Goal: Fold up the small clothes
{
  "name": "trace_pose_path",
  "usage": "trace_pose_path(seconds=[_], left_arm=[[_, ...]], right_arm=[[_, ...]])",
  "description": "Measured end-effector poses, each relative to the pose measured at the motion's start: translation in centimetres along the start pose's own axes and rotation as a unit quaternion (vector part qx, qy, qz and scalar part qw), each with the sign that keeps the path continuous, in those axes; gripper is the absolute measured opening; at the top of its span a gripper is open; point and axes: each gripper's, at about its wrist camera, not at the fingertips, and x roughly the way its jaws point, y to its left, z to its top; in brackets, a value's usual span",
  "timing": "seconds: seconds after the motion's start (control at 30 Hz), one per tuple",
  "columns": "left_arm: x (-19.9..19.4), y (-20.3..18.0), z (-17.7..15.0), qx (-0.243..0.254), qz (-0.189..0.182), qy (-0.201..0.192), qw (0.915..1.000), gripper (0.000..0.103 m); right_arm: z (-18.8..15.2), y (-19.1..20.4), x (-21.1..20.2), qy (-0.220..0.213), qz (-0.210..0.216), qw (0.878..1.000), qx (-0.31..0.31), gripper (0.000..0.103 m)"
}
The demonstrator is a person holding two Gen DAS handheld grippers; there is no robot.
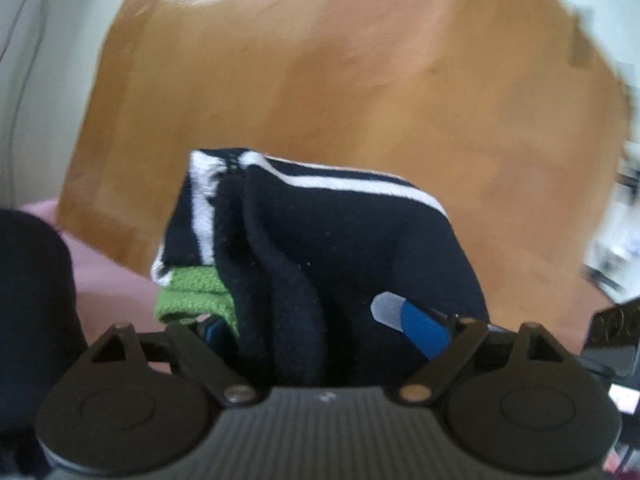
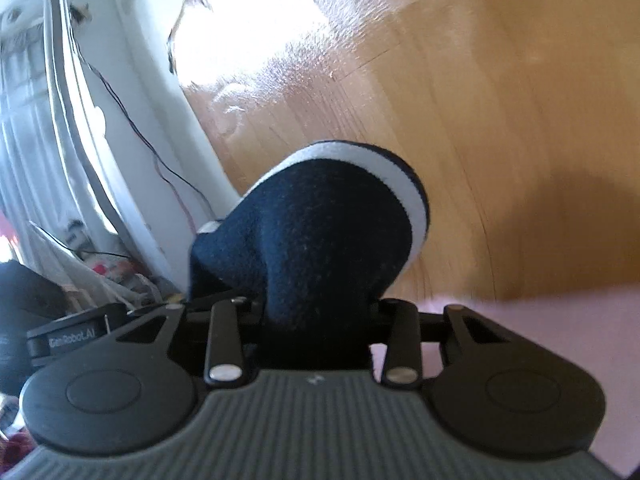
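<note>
A small navy garment with white stripes (image 1: pixel 344 240) and a green knit band (image 1: pixel 192 296) hangs bunched in my left gripper (image 1: pixel 304 320), held above the wooden floor. One blue finger (image 1: pixel 420 328) with a clear tip shows at the right; the other is mostly hidden by cloth. In the right wrist view, navy cloth with a white edge (image 2: pixel 320 232) bulges up from my right gripper (image 2: pixel 316 320), which is shut on it. Its fingertips are hidden under the cloth.
A wooden floor (image 2: pixel 500 100) lies below both grippers. A pink surface (image 2: pixel 540 332) sits at the lower right and also shows in the left wrist view (image 1: pixel 108 280). A white wall base with thin cables (image 2: pixel 160 152) and clutter lies at left.
</note>
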Motion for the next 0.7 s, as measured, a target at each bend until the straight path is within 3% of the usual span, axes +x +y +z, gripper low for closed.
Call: trace_pose_path(seconds=[0.07,0.13,0.17,0.2,0.23,0.33,0.5,0.7], left_arm=[[3.5,1.6,-0.2,-0.025,0.042,0.022,0.9985,0.087],[6.4,2.7,-1.0,-0.038,0.082,0.053,0.9945,0.087],[6.9,3.0,-1.5,-0.037,0.088,0.057,0.9938,0.090],[6.7,2.9,-1.9,-0.038,0.089,0.041,0.9944,0.093],[6.3,2.7,-2.1,-0.039,0.087,0.033,0.9949,0.098],[4.8,1.5,-1.9,-0.020,0.099,0.036,0.9942,0.099],[-2.0,-2.7,-3.9,0.053,0.145,-0.009,0.9879,0.103],[-8.7,-5.3,-9.3,0.107,0.206,0.000,0.9726,0.103]], right_arm=[[-0.2,-2.6,4.3,0.031,-0.009,0.999,0.027,0.043],[-1.5,-5.0,8.1,0.075,-0.046,0.995,0.054,0.046],[-2.4,-6.2,9.7,0.101,-0.073,0.990,0.068,0.049],[-3.2,-7.1,10.4,0.113,-0.077,0.987,0.078,0.059],[-3.2,-7.5,10.2,0.117,-0.071,0.986,0.093,0.061],[-2.4,-6.6,8.1,0.108,-0.084,0.989,0.062,0.064],[-3.3,-4.0,0.7,0.080,-0.125,0.989,0.022,0.071],[-9.1,0.8,-8.3,0.087,-0.177,0.980,0.008,0.075]])
